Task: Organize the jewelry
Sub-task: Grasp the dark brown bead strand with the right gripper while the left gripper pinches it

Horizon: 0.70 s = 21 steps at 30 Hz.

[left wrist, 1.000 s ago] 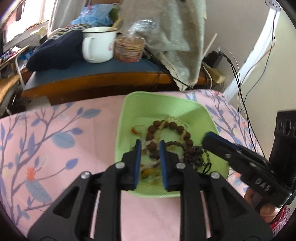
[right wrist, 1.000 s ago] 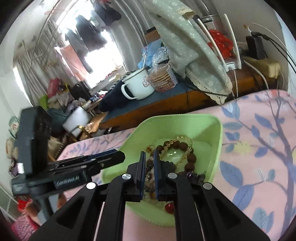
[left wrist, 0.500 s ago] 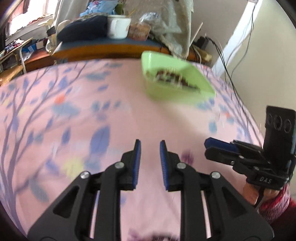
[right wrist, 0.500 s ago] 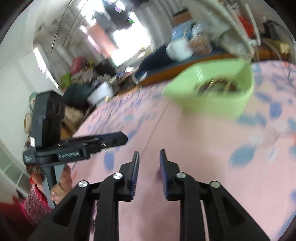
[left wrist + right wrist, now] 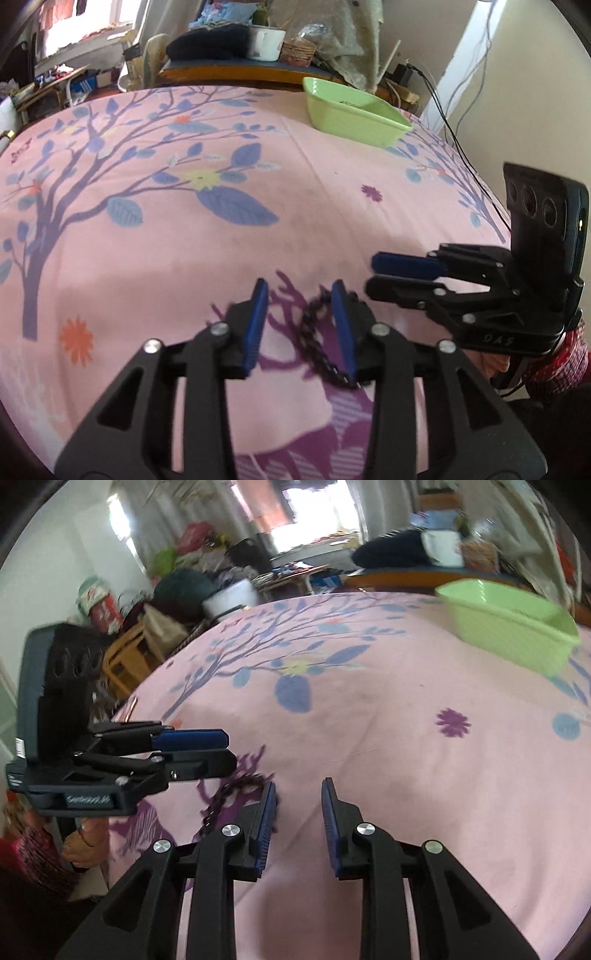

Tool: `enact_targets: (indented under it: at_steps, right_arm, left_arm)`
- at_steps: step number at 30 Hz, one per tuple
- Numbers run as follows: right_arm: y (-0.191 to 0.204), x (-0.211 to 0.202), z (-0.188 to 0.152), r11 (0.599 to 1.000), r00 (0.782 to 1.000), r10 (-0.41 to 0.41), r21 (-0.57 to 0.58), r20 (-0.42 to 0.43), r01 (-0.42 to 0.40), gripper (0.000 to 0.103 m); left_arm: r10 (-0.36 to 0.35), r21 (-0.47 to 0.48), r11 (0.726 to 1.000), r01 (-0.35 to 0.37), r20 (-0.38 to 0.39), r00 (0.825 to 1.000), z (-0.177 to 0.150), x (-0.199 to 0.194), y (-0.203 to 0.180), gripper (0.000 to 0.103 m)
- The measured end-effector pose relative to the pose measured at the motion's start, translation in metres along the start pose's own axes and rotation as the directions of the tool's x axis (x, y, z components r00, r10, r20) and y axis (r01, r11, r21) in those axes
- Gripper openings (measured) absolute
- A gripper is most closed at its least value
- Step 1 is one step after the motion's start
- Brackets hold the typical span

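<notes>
**A:** Where is the chain (image 5: 314, 332)?

**B:** It lies on the bed (image 5: 184, 258), between the left gripper's (image 5: 299, 295) fingers, against the right-hand one. They have just been opening and no longer pinch it. The right gripper's (image 5: 298, 786) fingers stand apart, empty.

**A:** How will it handle?

**B:** Likely light and limp: small dark beads on a sagging strand, apt to snag. It is best pinched mid-length. The smooth green bowl (image 5: 351, 122) sits far beyond the fingertips.

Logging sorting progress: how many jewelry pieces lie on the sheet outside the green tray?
1: a dark bead string on the pink sheet, low in the left wrist view. Others may be hidden.
</notes>
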State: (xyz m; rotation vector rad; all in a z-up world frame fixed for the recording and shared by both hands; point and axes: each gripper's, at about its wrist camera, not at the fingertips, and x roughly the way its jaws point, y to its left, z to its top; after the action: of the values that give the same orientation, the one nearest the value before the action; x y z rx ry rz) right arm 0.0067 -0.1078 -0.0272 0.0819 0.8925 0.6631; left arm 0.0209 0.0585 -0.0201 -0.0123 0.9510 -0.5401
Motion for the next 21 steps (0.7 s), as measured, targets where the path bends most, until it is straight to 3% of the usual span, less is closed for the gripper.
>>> enact_targets:
  at_steps: [4,11,13,15,21]
  right_arm:
    - [0.015,0.008,-0.002,0.998,0.999,-0.032,-0.058,-0.030,0.030,0.000]
    - [0.033,0.020,-0.004,0.980,0.993,-0.104,-0.174,-0.047,0.094,0.000]
    - [0.036,0.024,-0.004,0.971,0.991,-0.129,-0.209,-0.046,0.116,0.000]
    - [0.032,0.024,-0.003,0.972,0.991,-0.130,-0.204,-0.041,0.119,0.000]
    - [0.003,0.007,-0.001,0.983,0.989,-0.145,-0.110,0.009,0.145,0.000]
  left_arm:
    - [0.001,0.020,1.000,-0.001,-0.004,1.000,-0.011,-0.004,-0.007,0.036]
    - [0.095,0.075,0.993,-0.094,-0.003,0.996,-0.032,0.001,-0.015,0.035]
    - [0.120,0.096,0.988,-0.120,0.006,0.993,-0.031,0.005,-0.018,0.019]
    - [0.123,0.088,0.989,-0.122,0.001,0.992,-0.025,0.009,-0.017,0.010]
    - [0.068,0.064,0.996,-0.065,-0.047,0.997,0.009,0.034,-0.021,0.009]
